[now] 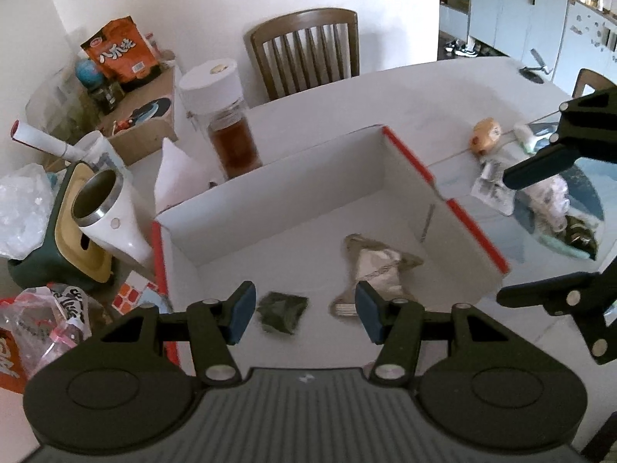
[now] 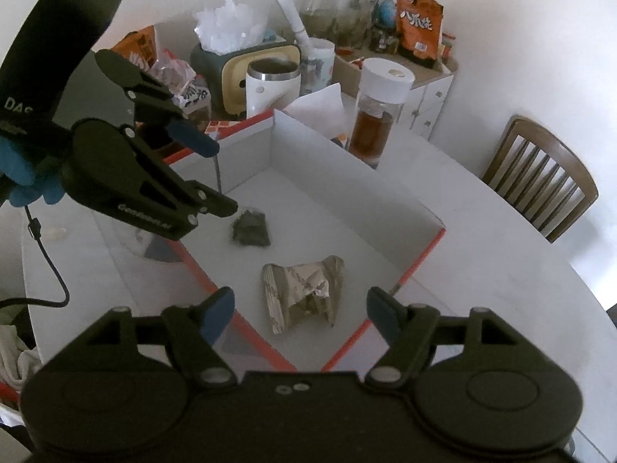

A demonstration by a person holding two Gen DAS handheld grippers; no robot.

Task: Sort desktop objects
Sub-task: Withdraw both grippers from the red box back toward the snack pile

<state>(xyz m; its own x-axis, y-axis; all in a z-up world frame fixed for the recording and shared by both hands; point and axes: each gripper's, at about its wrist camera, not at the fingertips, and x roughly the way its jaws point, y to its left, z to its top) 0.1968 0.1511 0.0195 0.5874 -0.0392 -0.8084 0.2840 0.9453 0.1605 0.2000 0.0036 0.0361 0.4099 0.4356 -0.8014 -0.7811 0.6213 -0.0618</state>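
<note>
Left gripper (image 1: 304,314) above white red-edged box (image 1: 405,154), fingers apart, nothing between them. Right gripper (image 2: 300,314) also over box, fingers wide apart, empty. Inside box on floor: crumpled beige wrapper (image 2: 304,293) and small dark green packet (image 2: 250,228), lying apart. Glass jar with white lid (image 1: 227,115) just behind box wall. Blue-gloved hand (image 2: 27,181) on left gripper.
</note>
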